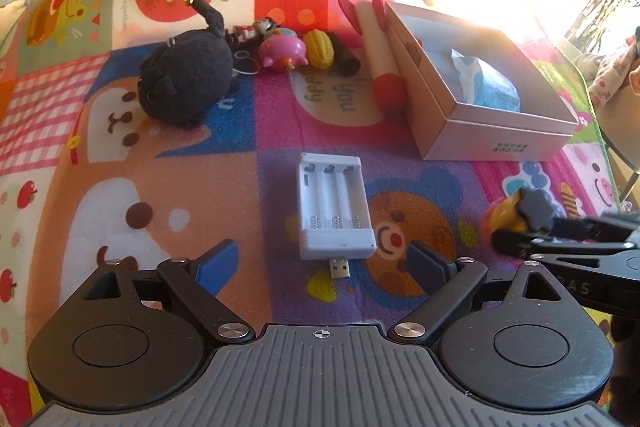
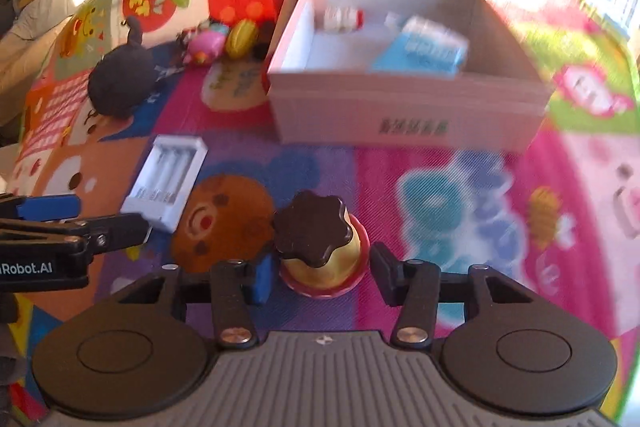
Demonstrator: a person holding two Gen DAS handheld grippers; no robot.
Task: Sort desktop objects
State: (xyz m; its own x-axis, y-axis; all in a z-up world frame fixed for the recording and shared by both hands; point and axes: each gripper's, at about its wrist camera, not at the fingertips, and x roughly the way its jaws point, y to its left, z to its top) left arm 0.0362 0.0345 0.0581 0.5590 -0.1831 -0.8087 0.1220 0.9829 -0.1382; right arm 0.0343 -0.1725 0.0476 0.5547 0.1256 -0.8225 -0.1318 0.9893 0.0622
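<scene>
A white battery charger (image 1: 334, 205) with a USB plug lies on the colourful play mat just ahead of my open left gripper (image 1: 320, 263); it also shows in the right wrist view (image 2: 166, 181). A pudding toy (image 2: 320, 247), gold with a dark brown top on a red base, stands between the fingers of my open right gripper (image 2: 324, 275), with gaps on both sides. The pudding toy shows at the right edge of the left wrist view (image 1: 516, 213). An open cardboard box (image 2: 404, 119) holds a blue packet (image 2: 424, 47) and a small red-and-white item (image 2: 342, 17).
At the back of the mat lie a black plush cat (image 1: 188, 75), a pink pig toy (image 1: 282, 53), a yellow corn toy (image 1: 319, 47), a small figurine (image 1: 256, 29) and a red-and-cream rocket toy (image 1: 378, 51) beside the box (image 1: 472, 99).
</scene>
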